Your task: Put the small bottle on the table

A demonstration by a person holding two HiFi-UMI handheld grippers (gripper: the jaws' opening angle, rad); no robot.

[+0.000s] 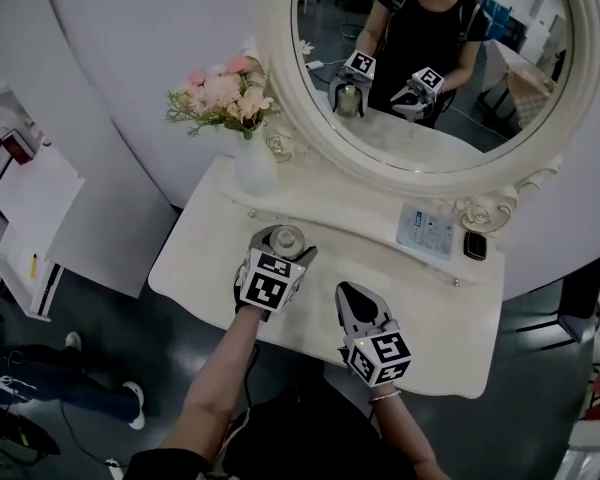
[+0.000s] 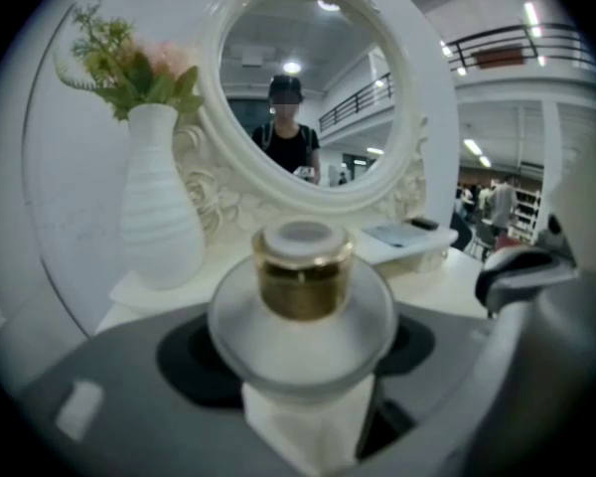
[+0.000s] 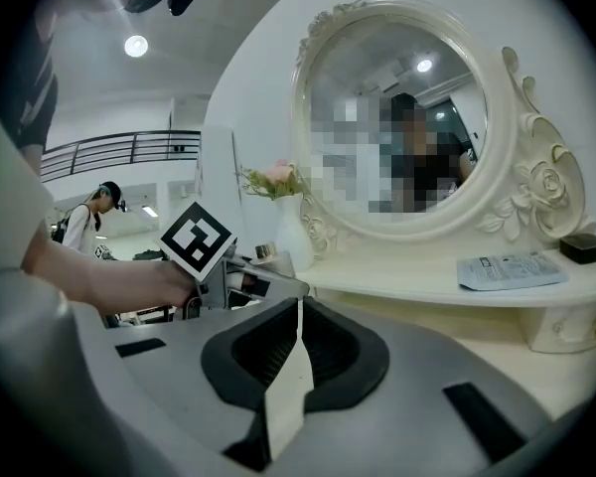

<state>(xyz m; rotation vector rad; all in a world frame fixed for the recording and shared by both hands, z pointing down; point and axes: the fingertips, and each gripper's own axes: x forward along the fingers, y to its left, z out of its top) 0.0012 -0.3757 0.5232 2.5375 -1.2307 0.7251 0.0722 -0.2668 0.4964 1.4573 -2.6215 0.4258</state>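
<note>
Left gripper view shows the small bottle (image 2: 300, 316) clamped between the jaws of the left gripper (image 1: 283, 240). The jaws are parted only by the width of its frosted body, below the gold cap (image 2: 303, 271). The bottle looks like glass: rigid, smooth, breakable and probably slippery, so the wide body is the safer hold. The forearm reaches forward, holding the claw level over the table (image 1: 430, 313). The vase (image 2: 159, 217) stands ahead-left of the claw. The right gripper (image 1: 348, 296), beside it, is closed and empty.
</note>
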